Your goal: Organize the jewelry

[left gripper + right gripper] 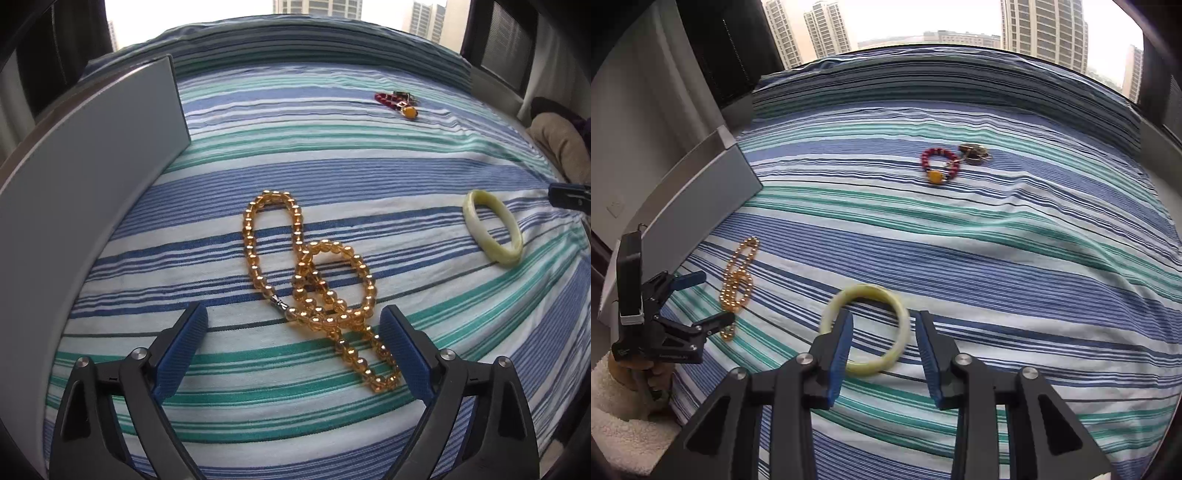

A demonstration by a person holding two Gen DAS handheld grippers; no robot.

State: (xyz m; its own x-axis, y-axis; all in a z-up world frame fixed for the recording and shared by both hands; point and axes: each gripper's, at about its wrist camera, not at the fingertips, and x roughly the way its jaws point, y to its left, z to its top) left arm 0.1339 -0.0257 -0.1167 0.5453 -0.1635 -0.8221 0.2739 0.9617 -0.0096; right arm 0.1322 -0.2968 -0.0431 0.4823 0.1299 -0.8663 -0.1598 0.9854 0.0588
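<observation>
An amber bead necklace point(314, 288) lies looped on the striped bedsheet; it also shows in the right wrist view point(737, 280). My left gripper point(293, 321) is open, its fingers either side of the necklace's near loops. A pale green jade bangle point(866, 328) lies flat; it also shows in the left wrist view point(493, 230). My right gripper point(884, 325) is open, its jaws straddling the bangle's right side, the left finger over the left rim. A red bead bracelet with a yellow stone point(940, 166) lies farther back.
A grey open box lid point(92, 177) stands along the bed's left edge; it also shows in the right wrist view point(701, 192). A small metal trinket point(975, 153) lies beside the red bracelet. The left gripper point(698, 302) shows at left, held by a hand.
</observation>
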